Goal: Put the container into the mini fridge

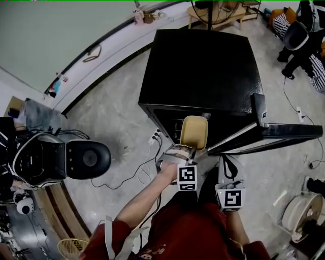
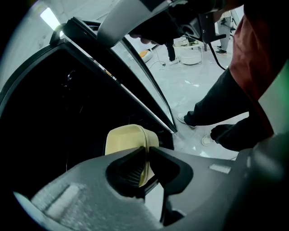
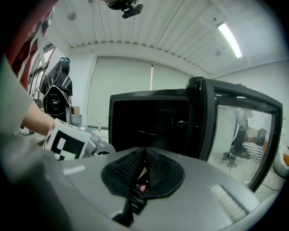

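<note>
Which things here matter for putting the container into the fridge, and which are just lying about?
In the job: container, held by left gripper; mini fridge, its door open; right gripper, shut, empty.
Lying about: floor cables; wicker basket; wooden table.

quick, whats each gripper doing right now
Left hand-held gripper: closed on the yellow container, pinching its wall.
Right hand-held gripper: closed, holding nothing.

a lab-like workroom: pale polished floor with loose cables, a black-and-white machine at the left, a strip light on a ribbed ceiling, roller blinds, another person standing by.
</note>
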The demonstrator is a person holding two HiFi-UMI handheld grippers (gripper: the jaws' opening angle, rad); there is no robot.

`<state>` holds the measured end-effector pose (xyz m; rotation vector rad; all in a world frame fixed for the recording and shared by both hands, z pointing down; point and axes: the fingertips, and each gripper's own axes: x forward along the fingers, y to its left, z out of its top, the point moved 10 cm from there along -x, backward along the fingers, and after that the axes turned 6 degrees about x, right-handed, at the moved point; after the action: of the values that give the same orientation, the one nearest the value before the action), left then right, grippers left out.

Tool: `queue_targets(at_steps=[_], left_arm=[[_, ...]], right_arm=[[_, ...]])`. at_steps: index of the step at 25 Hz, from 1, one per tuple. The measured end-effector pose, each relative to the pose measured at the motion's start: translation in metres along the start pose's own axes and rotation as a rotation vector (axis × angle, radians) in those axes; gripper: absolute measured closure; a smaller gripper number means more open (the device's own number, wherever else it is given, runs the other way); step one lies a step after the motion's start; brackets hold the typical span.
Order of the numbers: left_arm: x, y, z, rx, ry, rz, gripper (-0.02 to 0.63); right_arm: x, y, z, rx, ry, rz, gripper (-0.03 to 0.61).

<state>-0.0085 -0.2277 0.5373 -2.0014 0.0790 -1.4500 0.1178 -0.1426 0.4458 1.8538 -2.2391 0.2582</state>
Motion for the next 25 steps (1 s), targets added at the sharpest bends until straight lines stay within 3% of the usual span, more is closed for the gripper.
queue_targets(at_steps=[9, 25], left_arm=[[0.053, 0.03, 0.008, 0.078, 0.018, 0.043, 0.572], [0.134, 0.079, 0.009, 0.086, 0.08, 0.096, 0.571]], right_arm=[[0.005, -0.012, -0.006, 0.019, 0.004, 0.014, 0.578], [0.018, -0.035, -0.009, 0.011, -0.02, 0.038, 0.578]])
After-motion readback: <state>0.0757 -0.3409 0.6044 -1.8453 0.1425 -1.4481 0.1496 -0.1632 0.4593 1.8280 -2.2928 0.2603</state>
